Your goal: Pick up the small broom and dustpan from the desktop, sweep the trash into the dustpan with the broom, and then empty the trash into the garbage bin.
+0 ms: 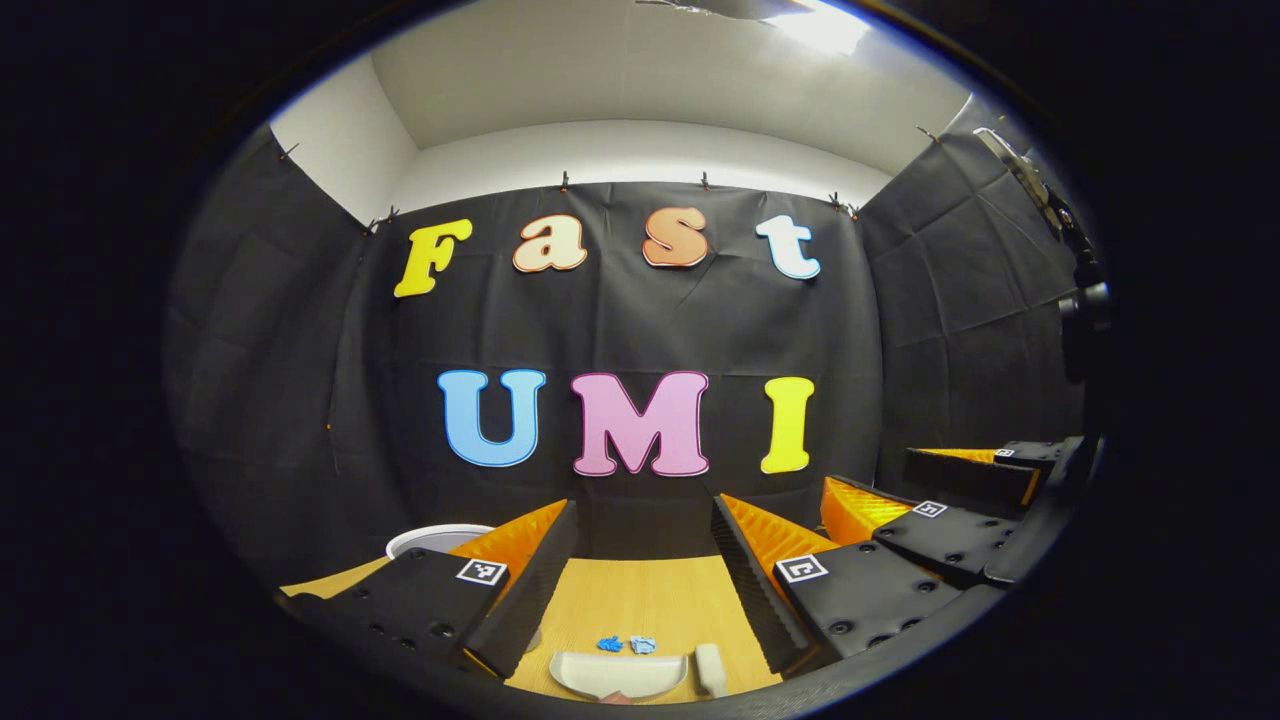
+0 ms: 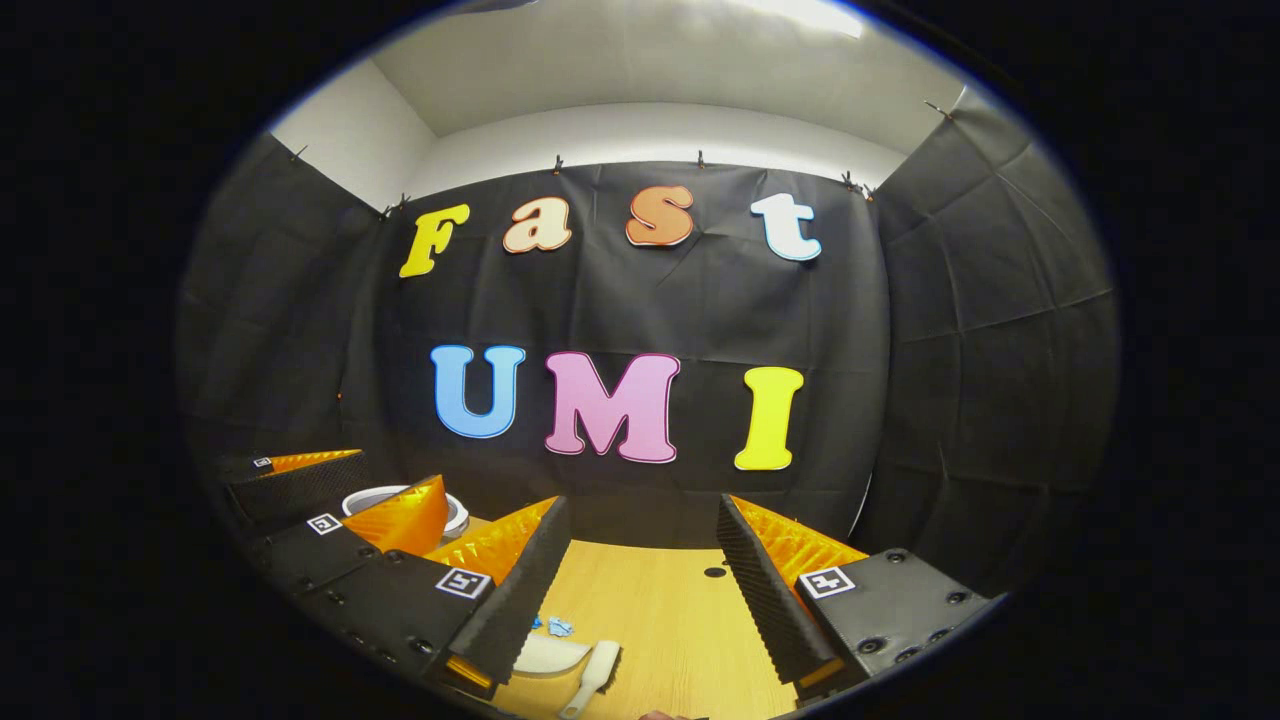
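Both my grippers, left (image 1: 640, 585) and right (image 2: 640, 580), are spread wide above the desk (image 1: 650, 600), dustpan (image 1: 618, 675) lying just before blue trash (image 1: 626, 645), broom (image 2: 592, 678) beside it, and my right gripper view adds a desk hole (image 2: 714, 572).

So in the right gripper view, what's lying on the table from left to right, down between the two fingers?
Blue scraps of trash → white dustpan → small white broom → dark round hole in the wooden desktop, farther back.
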`<state>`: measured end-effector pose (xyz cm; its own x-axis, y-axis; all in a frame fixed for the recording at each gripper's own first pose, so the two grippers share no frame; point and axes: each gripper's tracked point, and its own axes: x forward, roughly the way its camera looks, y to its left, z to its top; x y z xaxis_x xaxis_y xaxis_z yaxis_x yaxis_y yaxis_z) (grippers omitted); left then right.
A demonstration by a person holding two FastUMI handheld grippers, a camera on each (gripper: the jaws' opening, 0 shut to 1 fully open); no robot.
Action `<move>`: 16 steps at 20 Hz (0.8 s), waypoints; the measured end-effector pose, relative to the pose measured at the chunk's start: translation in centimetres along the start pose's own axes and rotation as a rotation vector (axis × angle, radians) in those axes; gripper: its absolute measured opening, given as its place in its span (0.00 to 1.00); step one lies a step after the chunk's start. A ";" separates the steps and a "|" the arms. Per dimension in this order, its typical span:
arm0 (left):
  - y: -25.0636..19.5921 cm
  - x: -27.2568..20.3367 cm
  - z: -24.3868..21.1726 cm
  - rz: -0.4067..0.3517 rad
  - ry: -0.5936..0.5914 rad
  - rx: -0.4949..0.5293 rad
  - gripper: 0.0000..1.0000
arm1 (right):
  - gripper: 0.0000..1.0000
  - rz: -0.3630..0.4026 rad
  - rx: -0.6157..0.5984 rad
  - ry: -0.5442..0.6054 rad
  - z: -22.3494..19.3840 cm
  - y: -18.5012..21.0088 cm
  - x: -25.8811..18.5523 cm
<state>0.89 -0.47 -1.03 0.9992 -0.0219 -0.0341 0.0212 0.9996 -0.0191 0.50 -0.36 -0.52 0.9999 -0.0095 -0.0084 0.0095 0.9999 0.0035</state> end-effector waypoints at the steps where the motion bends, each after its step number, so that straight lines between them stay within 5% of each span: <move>1: 0.0 0.1 0.0 -0.001 -0.004 0.001 0.80 | 0.96 -0.003 -0.004 -0.002 0.0 -0.1 0.1; 16: 0.7 0.7 -0.5 0.014 0.011 -0.011 0.80 | 0.96 -0.002 -0.011 0.030 -0.9 0.3 0.7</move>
<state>1.62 0.19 -1.55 0.9989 -0.0085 -0.0453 0.0072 0.9995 -0.0296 1.18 -0.09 -1.41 0.9992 -0.0118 -0.0386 0.0115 0.9999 -0.0075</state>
